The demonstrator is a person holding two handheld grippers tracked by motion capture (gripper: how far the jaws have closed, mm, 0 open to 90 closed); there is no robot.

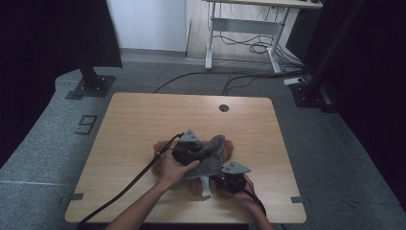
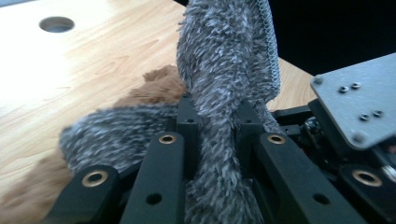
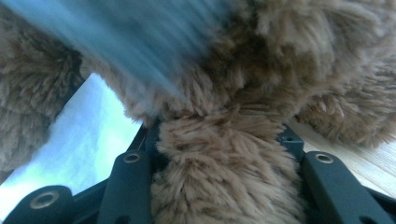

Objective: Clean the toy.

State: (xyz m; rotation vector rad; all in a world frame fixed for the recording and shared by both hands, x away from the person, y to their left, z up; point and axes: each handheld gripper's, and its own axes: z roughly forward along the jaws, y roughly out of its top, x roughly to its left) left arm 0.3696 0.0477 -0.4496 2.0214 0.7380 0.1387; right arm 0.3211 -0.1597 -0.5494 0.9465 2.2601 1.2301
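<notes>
Near the table's front edge, my left gripper clamps the grey fleece; my right gripper pinches the brown plush.

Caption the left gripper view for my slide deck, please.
Left gripper shut on a fuzzy grey knitted cloth, above a brown furry plush on the wooden table.

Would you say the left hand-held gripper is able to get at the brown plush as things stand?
Probably not: the left hand-held gripper is shut on the grey fuzzy cloth, which also drapes over the brown plush.
</notes>
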